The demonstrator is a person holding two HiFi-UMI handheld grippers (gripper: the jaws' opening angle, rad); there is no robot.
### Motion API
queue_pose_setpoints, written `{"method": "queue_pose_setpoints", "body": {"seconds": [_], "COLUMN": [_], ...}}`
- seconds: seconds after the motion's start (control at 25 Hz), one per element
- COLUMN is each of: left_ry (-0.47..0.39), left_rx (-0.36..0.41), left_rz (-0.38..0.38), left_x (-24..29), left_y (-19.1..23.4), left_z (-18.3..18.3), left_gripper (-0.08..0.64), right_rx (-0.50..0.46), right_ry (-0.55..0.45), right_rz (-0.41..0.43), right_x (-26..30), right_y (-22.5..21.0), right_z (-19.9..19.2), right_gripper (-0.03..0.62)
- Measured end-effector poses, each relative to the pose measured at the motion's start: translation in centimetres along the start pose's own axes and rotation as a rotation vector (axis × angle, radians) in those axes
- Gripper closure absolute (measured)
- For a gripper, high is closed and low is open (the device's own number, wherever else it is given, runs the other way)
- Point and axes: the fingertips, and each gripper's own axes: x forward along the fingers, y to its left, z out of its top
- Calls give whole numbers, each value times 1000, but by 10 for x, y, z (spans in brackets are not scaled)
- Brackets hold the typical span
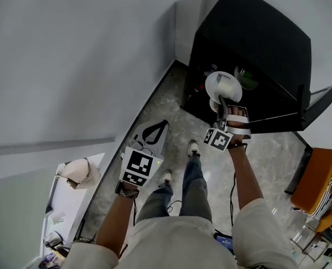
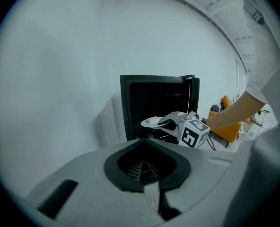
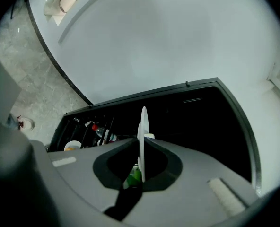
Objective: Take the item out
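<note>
A white plate [image 1: 223, 86] hangs in front of the open black cabinet [image 1: 250, 38], with my right gripper [image 1: 224, 102] shut on its rim. In the right gripper view the plate [image 3: 143, 122] stands edge-on between the pads, and the cabinet's dark inside [image 3: 196, 122] lies behind it. The left gripper view shows the plate [image 2: 152, 122] held flat by the right gripper [image 2: 166, 123] just outside the cabinet [image 2: 154, 103]. My left gripper [image 1: 153, 133] hangs low to the left, away from the cabinet. Its jaws [image 2: 144, 141] are shut with nothing between them.
Bottles, one red-capped [image 3: 100, 130], and a cup [image 3: 73, 146] stand inside the cabinet, with a green item [image 1: 245, 77] deeper in. The cabinet door [image 1: 323, 102] swings open at the right. Orange chairs [image 1: 317, 178] stand further right. A curved white wall [image 1: 70, 66] runs along the left.
</note>
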Motion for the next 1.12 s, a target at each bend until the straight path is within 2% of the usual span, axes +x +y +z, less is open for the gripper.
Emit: {"method": "queue_pose_setpoints", "body": {"seconds": [0.28,0.48,0.72,0.88,1.12], "left_ry": [-93,-144,-202,-232,-286], "left_rx": [14,28,66,106,149], "left_rz": [8,7,-44,-83,-128], "left_x": [-45,-73,-98,-111,-141], "left_y": [-14,-24,-46,-64,-91], "left_z": [33,49,67,83,102], "left_gripper": [555,555,555,555,555], "right_rx": [10,51,74,91,93], "right_ry": [0,-22,-50,-40,-14], "right_rz": [-6,-43,-86,-105,-84], "right_x": [-72,-123,-180,-214,-269], "right_y": [-22,-52,-83,-101,-109], "right_z": [12,34,60,62,59], "right_gripper": [575,574,572,572,571]}}
